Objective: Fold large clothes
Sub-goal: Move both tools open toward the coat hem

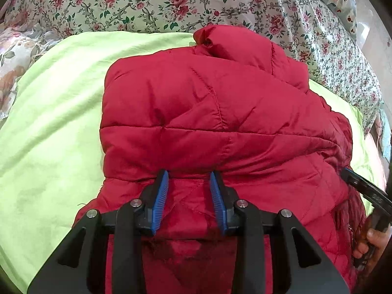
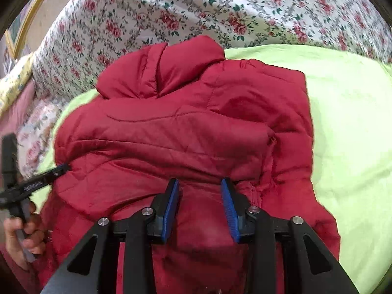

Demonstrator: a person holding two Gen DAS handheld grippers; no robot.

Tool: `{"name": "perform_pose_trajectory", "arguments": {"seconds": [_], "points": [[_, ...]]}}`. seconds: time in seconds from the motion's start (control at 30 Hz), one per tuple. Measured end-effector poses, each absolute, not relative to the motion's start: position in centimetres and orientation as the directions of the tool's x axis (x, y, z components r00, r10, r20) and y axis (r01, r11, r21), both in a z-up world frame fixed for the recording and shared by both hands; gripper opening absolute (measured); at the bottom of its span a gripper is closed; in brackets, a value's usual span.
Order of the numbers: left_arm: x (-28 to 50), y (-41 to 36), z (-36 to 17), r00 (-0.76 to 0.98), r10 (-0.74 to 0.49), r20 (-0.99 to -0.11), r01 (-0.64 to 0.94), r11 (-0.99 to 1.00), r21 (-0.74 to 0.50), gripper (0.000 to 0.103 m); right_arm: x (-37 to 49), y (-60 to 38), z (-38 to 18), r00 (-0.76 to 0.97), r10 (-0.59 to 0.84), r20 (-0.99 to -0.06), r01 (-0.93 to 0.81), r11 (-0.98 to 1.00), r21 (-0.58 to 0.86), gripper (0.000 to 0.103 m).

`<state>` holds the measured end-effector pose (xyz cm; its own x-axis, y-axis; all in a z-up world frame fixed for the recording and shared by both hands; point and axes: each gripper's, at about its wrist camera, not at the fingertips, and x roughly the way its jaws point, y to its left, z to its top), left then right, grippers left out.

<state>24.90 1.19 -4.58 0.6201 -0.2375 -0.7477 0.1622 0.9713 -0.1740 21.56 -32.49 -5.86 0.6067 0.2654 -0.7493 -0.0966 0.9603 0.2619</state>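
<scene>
Jacket (image 1: 220,112): quilted cloth with a slight sheen (puffy); sheet (image 1: 56,122): matt cloth; pads (image 1: 160,201): ribbed.

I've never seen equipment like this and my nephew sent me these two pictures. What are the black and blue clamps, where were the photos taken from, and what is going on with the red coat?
There is no robot here: a person holds a hand-operated clamp in each hand, and each clamp carries a wide-angle camera looking along its two blue-padded fingers. One picture comes from the left gripper, the other from the right gripper. Each view also catches the other clamp at its edge, with the left hand visible around a handle.

On the bed lies a red puffy jacket, already folded over, on a light green sheet. Behind it is a flowered bedspread.

Both clamps have a fold of the jacket's near edge between their pads, apparently gripping it.
</scene>
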Motion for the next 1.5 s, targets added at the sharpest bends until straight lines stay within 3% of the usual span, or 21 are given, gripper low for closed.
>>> {"name": "perform_pose_trajectory", "arguments": {"seconds": [0.07, 0.2, 0.5, 0.67, 0.8, 1.5], "points": [[24.7, 1.2, -4.4, 0.622, -0.232, -0.748, 0.16, 0.973, -0.169, 0.036, 20.3, -32.9, -5.0, 0.61, 0.269, -0.746, -0.085, 0.957, 0.276, 0.038], [22.7, 0.9, -3.0, 0.641, -0.234, -0.731, 0.175, 0.972, -0.157, 0.071, 17.3, -33.6, -3.6, 0.606, 0.28, -0.745, -0.095, 0.955, 0.282, 0.053], [17.0, 1.5, -3.2, 0.652, -0.155, -0.742, 0.16, 0.985, -0.065, 0.071, 12.3, -36.2, -4.0, 0.572, 0.265, -0.777, -0.041, 0.954, 0.296, 0.055], [14.6, 3.1, -3.6, 0.632, -0.163, -0.757, 0.124, 0.986, -0.108, 0.071, 10.0, -37.1, -4.2, 0.556, 0.268, -0.787, -0.015, 0.95, 0.313, 0.056], [12.6, 4.4, -3.9, 0.63, -0.171, -0.758, 0.105, 0.985, -0.135, 0.071, 8.2, -37.7, -3.7, 0.564, 0.275, -0.779, 0.005, 0.942, 0.336, 0.066], [4.0, 10.4, -5.7, 0.604, -0.159, -0.781, 0.022, 0.983, -0.183, 0.071, -0.5, -41.0, -2.5, 0.585, 0.19, -0.788, 0.091, 0.951, 0.296, 0.072]]}}
